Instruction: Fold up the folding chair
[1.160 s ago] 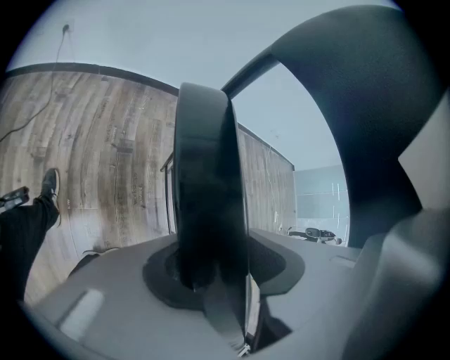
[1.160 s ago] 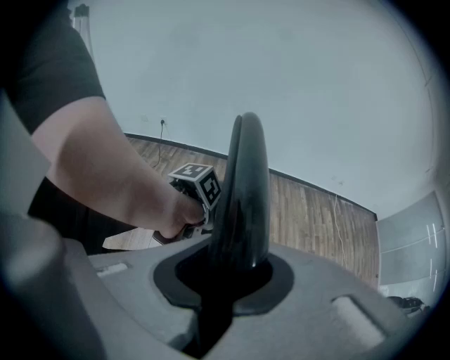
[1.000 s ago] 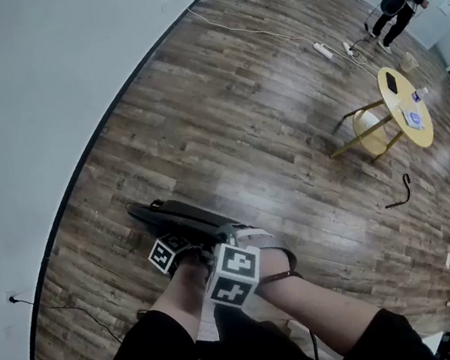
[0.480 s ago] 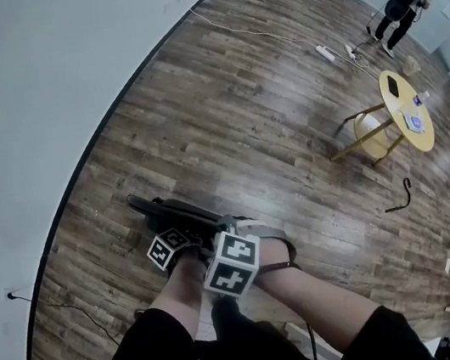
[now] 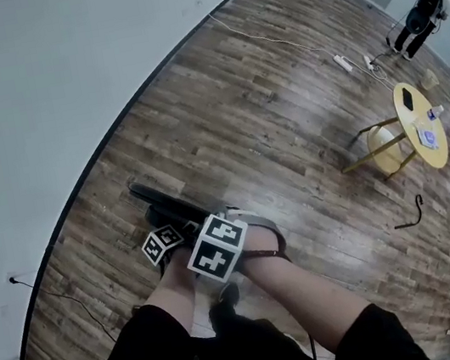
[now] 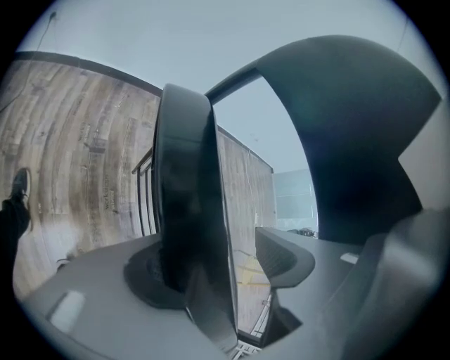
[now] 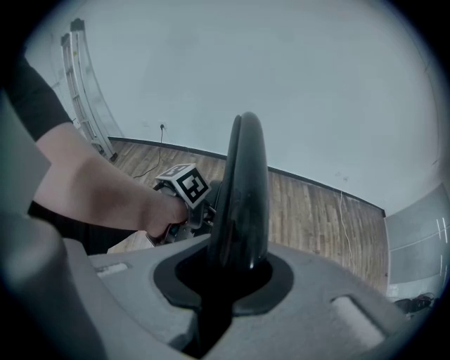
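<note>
Though seemingly folded flat already, needs settling: folding chair [image 5: 169, 206] on edge close to wall [image 5: 38, 96]. Left gripper [image 6: 242, 211] farther from wall, jaws just opening, wide, pinching nothing. Right gripper [image 7: 242, 126] alongside, jaws narrow, together.

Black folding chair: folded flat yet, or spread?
Folded, it seems: in the head view the black folding chair is one thin slab; in the right gripper view its two panels lie together.

Glossy black plastic folding chair [image 7: 242, 190]; wood-plank floor [image 5: 284, 121] (dull sheen).
</note>
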The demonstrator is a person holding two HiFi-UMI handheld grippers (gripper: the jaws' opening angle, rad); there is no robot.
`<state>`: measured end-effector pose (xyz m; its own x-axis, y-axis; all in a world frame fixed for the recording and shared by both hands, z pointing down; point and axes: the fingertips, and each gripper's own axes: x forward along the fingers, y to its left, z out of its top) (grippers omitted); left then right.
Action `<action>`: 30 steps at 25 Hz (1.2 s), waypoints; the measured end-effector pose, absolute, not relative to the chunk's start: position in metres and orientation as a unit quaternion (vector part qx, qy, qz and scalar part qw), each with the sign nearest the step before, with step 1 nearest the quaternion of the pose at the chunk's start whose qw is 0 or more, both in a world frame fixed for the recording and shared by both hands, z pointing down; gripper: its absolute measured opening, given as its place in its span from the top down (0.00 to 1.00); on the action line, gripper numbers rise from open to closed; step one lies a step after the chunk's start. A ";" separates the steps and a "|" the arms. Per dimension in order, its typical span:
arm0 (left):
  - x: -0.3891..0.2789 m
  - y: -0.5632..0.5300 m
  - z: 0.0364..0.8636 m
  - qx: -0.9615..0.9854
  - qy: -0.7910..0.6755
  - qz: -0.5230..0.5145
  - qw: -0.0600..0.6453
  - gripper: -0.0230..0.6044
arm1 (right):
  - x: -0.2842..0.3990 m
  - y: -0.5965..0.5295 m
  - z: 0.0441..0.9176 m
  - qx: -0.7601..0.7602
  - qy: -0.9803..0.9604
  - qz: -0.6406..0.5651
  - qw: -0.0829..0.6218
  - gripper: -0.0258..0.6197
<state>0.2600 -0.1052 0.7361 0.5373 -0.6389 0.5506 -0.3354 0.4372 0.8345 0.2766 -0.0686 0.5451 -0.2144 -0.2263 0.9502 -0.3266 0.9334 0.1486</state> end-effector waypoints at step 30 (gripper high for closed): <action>0.181 -0.106 0.652 0.663 -0.327 -0.016 0.673 0.44 | 0.301 -0.103 0.543 0.173 -0.773 0.110 0.601 0.88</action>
<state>0.1814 -0.1056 0.6521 0.7859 -0.4547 0.4191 -0.4122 0.1202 0.9032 0.3010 -0.1032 0.5427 -0.2187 -0.1348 0.9664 -0.3991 0.9161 0.0375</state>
